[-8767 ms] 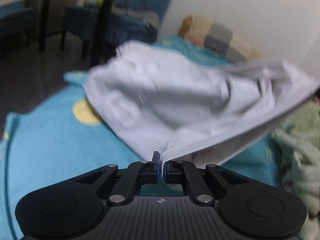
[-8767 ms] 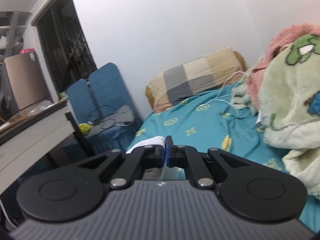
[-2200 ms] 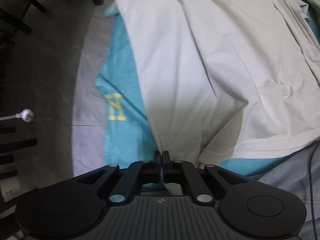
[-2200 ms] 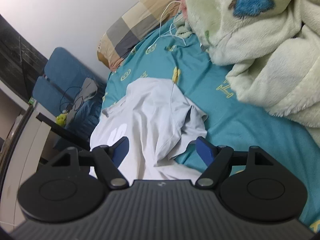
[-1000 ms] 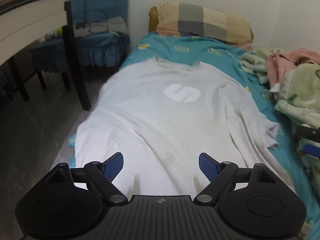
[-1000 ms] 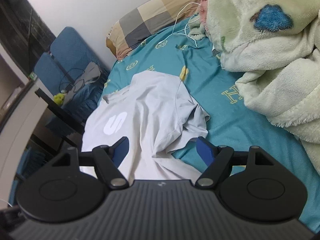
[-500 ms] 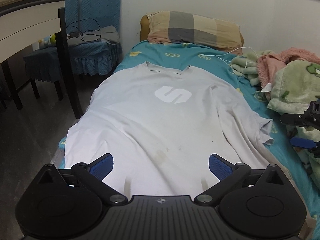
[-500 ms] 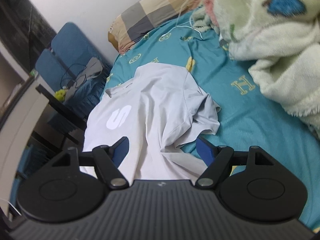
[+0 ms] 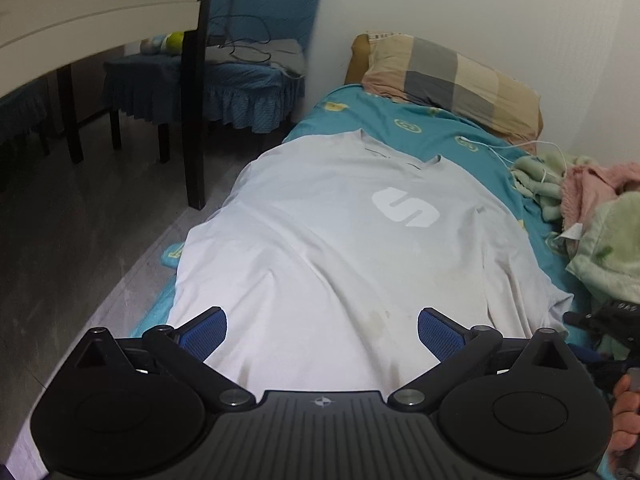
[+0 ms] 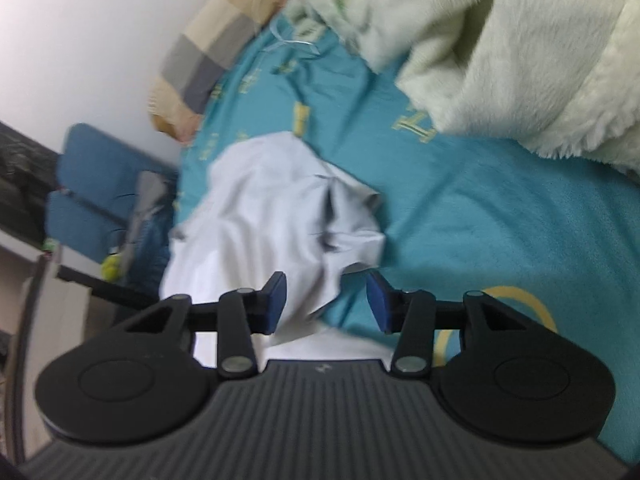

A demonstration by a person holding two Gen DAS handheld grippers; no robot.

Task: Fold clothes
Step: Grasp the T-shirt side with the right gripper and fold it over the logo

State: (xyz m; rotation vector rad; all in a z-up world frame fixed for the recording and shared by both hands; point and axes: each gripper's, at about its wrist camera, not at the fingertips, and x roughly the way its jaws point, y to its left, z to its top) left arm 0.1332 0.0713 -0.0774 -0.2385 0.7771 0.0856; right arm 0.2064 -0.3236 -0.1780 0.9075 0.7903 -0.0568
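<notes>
A white T-shirt [image 9: 340, 248] with a white S logo lies spread front-up on the teal bed sheet [image 9: 400, 120], collar toward the pillow. My left gripper [image 9: 322, 330] is open and empty above the shirt's hem. In the right wrist view, which is blurred, the shirt's right sleeve [image 10: 344, 228] lies crumpled on the sheet. My right gripper [image 10: 326, 298] is open and empty just above that sleeve. It also shows at the right edge of the left wrist view [image 9: 600, 320].
A checked pillow [image 9: 448, 76] lies at the bed's head. Green and pink fleece blankets [image 9: 600, 232] are piled along the bed's right side, with a white cable [image 9: 520, 148] near them. A blue chair [image 9: 224, 68] and a desk leg [image 9: 196, 104] stand left of the bed.
Both grippers let go of the shirt, which now lies flat. The left gripper has turned left. The right gripper has dropped toward the crumpled sleeve, its jaws narrowing.
</notes>
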